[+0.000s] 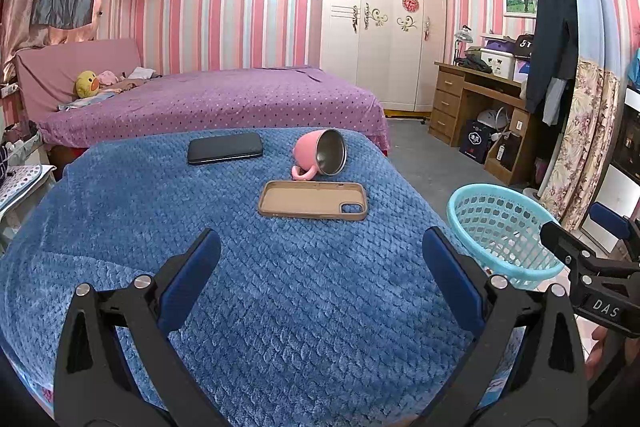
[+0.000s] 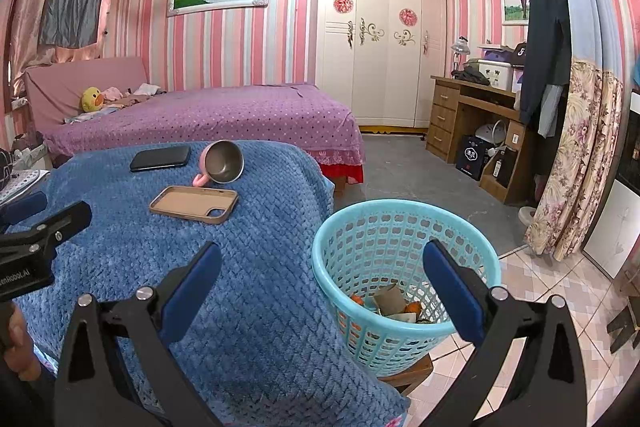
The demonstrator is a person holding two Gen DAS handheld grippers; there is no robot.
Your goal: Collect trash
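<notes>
A: Start at your jaws. How do they stand?

B: Your left gripper [image 1: 320, 263] has its jaws spread wide with nothing between them, hovering over the near part of the blue blanket [image 1: 280, 307] that covers the table. Your right gripper [image 2: 320, 275] is just as wide and empty; its left finger hangs over the blanket's right edge and its right finger sits in front of the teal basket [image 2: 360, 227].

A: And the trash?

B: It lies in the bottom of the basket: crumpled brownish paper and orange scraps [image 2: 394, 301]. Only your right wrist view looks down into it. From the left wrist view the basket [image 1: 496, 227] shows at the right, off the table's edge, but its contents are barely visible.

A: What sits farther out on the table?

B: A tan phone case [image 1: 313, 199] lying open side up, just beyond your left jaws. Touching its far edge is a pink mug [image 1: 320, 153] tipped on its side, steel inside facing you. Left of the mug, apart from it, a black phone [image 1: 225, 148] lies flat.

A: Anything each camera catches of the other hand?

B: The left view shows your right gripper's tip at its right border; the right view shows the left gripper at its left border, with your fingers [image 2: 18, 343] wrapped on the handle.
</notes>
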